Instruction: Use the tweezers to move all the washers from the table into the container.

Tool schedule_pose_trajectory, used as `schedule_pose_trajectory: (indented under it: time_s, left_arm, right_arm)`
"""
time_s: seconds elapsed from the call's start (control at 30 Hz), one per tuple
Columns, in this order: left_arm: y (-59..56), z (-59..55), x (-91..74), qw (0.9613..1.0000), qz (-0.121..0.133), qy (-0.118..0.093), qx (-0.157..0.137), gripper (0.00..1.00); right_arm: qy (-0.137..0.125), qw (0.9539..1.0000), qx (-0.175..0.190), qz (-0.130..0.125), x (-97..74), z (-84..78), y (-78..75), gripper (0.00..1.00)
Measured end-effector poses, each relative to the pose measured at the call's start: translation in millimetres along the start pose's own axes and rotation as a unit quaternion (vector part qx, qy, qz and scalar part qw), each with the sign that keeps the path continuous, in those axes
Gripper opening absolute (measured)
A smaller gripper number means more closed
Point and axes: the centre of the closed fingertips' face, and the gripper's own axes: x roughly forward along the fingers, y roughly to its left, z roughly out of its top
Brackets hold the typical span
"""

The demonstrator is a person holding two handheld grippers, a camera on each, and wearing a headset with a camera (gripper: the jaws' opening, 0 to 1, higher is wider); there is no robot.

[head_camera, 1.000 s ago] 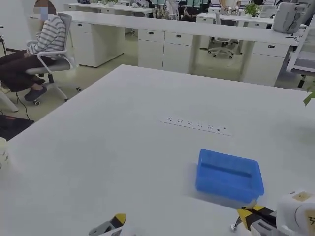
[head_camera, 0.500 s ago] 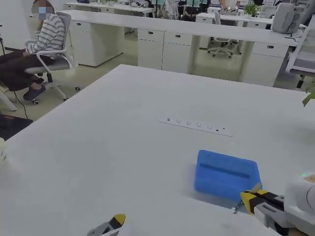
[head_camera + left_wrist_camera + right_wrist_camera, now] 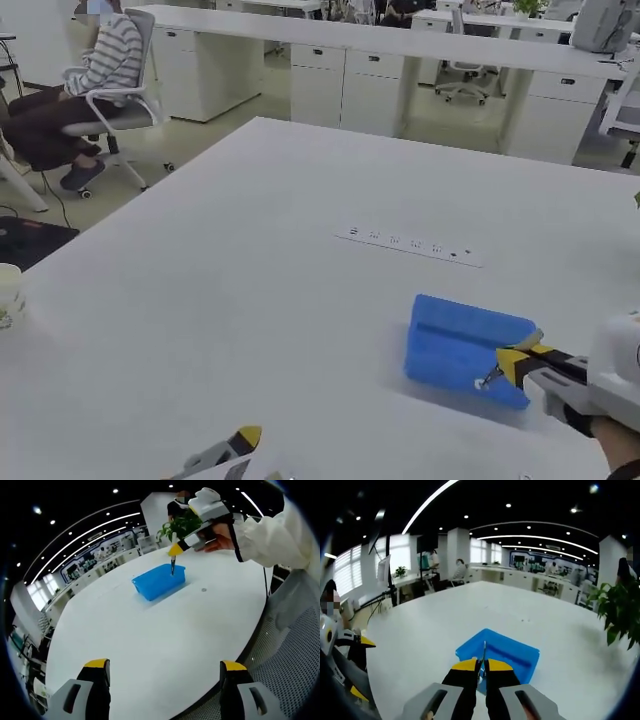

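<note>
The slim metal tweezers point(image 3: 483, 655) are being pinched between the pressed-together jaws of the right gripper point(image 3: 482, 666), their tips being aimed down over the blue rectangular plastic container point(image 3: 517, 655), likely for a release; whether a washer is at the tips cannot be told. One small metal washer point(image 3: 203, 589) is lying on the white table point(image 3: 150, 630) near the container. The left gripper point(image 3: 165, 672) is being held spread and empty, aside.

White sleeve point(image 3: 270, 535), yellow-tipped grey right gripper point(image 3: 483, 665)

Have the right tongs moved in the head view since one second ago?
Yes. The right tongs advanced from short of the blue container's near wall to over it.
</note>
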Motion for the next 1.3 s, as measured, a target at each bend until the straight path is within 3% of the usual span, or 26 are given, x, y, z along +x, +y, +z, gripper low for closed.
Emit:
schedule_pose_trajectory:
  time_s: [0.3,0.87,1.3]
  left_arm:
    - [0.8,-1.5,0.6,1.0000,0.002,0.006,-0.001,0.92]
    - [-0.4,-6.5,2.1,0.9998,0.000,0.020,-0.007,0.92]
    - [-2.0,-8.5,2.9,0.9996,-0.006,0.025,-0.008,0.91]
  right_arm:
    - [-0.019,0.9996,-0.008,-0.016,15.6,12.0,-8.3,0.01]
    - [0.022,0.9991,-0.012,-0.033,47.4,-18.9,-23.6,0.02]
    - [0.033,0.9987,-0.011,-0.037,57.0,-29.8,-26.5,0.02]
